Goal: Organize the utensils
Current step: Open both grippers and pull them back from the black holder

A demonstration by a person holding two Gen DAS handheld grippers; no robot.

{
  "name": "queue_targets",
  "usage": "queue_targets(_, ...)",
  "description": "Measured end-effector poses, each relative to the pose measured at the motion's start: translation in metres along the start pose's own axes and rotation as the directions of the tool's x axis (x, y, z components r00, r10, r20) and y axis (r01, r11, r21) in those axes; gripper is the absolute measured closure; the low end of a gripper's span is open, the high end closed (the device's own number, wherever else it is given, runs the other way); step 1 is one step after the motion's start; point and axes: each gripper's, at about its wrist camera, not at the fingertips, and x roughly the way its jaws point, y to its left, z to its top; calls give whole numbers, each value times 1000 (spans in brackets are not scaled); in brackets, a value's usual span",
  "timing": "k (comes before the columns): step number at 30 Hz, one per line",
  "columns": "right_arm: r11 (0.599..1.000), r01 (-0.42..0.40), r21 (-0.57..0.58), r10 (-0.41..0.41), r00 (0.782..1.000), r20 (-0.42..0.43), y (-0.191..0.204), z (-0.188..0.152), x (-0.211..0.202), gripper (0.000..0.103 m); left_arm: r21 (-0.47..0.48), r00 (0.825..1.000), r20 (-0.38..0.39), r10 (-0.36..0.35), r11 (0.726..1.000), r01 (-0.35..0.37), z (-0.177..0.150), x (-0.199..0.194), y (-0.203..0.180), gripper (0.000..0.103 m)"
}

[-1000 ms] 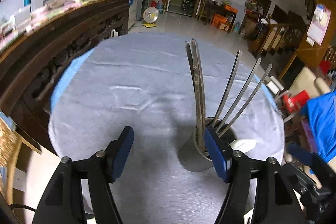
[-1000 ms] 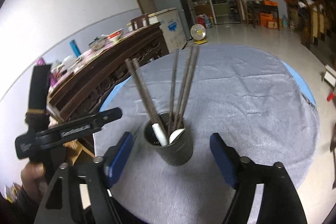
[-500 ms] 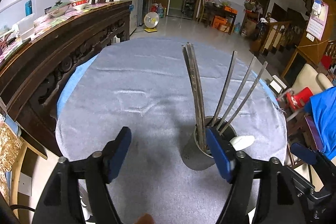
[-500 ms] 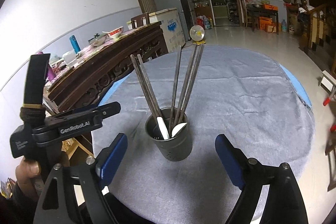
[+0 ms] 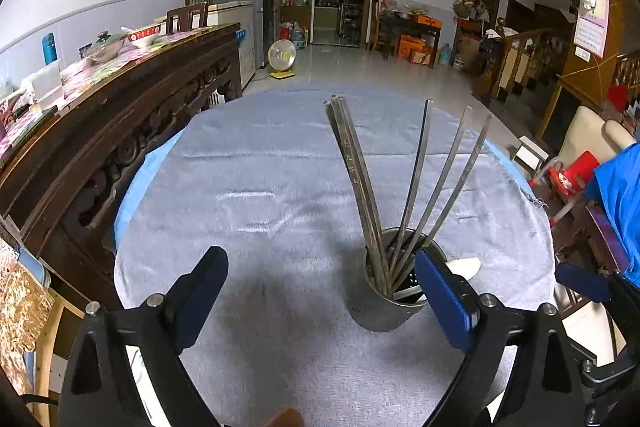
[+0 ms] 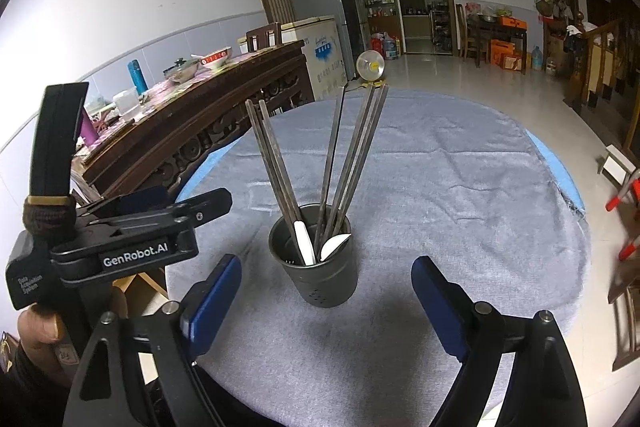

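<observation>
A dark metal utensil cup [image 5: 380,307] stands upright on the round table's grey cloth [image 5: 260,187]. It holds several metal chopsticks [image 5: 360,179] fanned upward and two white spoon handles [image 6: 304,243]. The cup also shows in the right wrist view [image 6: 324,279]. My left gripper [image 5: 320,291] is open and empty, its right finger just beside the cup's rim. My right gripper [image 6: 326,303] is open and empty, the cup standing just beyond its fingers. The left gripper's body [image 6: 120,247] shows at the left of the right wrist view.
A carved dark wooden sideboard [image 5: 100,131] with bowls and bottles runs along the table's left side. Chairs and a red stool [image 5: 568,175] stand off the right edge. The tiled floor with a small fan [image 5: 282,59] lies beyond the far edge.
Both grippers have drawn back and up from the cup, staying open. The cup and its utensils have not moved.
</observation>
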Motion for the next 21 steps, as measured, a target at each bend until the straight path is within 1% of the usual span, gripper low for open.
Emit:
queue_targets(7,1000,3,-1,-3,1000,-2,0,0,2,13,4,1000,3,-11,1000,11,0,-1,-2,8)
queue_targets(15,1000,5,3,-5,1000,-11,-3,-1,4,13,-8,999,-3,-51,999,51,1,3,0,8)
queue_targets(18,1000,5,6,-5,1000,-12,-4,0,6,13,-9,997,-3,-78,997,78,2,4,0,8)
queue_targets(21,1000,4,11,-4,1000,-15,-6,0,8,13,-8,997,-2,-83,997,83,3,4,-2,8)
